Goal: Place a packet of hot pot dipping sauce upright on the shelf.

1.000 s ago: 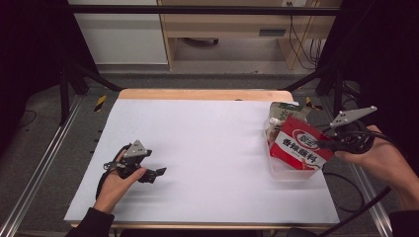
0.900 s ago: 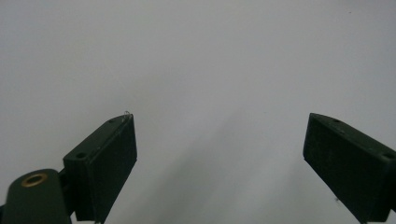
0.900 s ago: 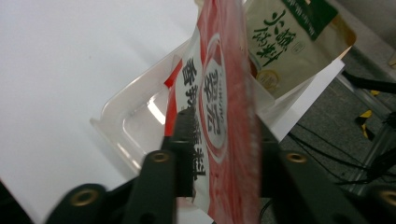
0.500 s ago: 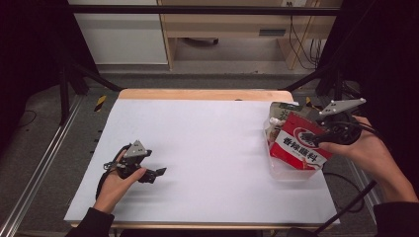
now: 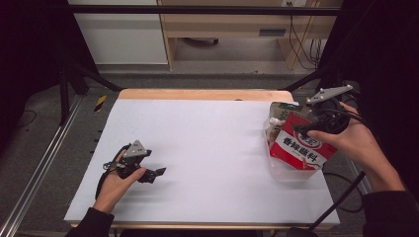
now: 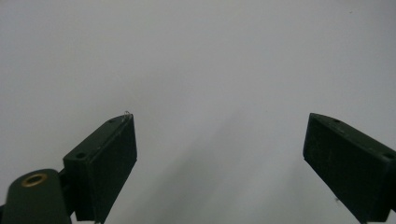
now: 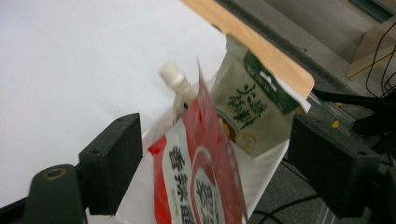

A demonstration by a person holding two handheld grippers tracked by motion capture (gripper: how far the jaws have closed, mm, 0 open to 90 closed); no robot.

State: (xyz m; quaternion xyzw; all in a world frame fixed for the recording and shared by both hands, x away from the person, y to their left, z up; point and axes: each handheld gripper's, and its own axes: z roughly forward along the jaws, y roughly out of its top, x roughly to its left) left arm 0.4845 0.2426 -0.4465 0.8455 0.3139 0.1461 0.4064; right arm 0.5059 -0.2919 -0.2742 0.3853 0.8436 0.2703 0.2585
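Observation:
A red pouch (image 5: 299,148) with white lettering stands tilted in a clear plastic bin (image 5: 291,174) at the table's right edge. Behind it in the bin are a green-and-cream pouch (image 5: 284,111) and a spouted pouch with a white cap (image 5: 271,121). My right gripper (image 5: 302,129) hovers at the red pouch's top edge. Its jaws have just been opening. In the right gripper view the red pouch (image 7: 201,177) rises between them, untouched by the open gripper (image 7: 215,135). My left gripper (image 5: 159,172) rests on the white table at the left, open (image 6: 219,135) and holding nothing.
White paper (image 5: 212,143) covers the table, with a wooden strip (image 5: 197,94) along the far edge. A metal rail (image 5: 39,168) runs down the left side. Cables lie right of the bin, and a wooden shelf stands beyond the table.
The right gripper's jaws opened and let go of the red pouch, and the hand drew up and back toward the far side. The left hand kept still.

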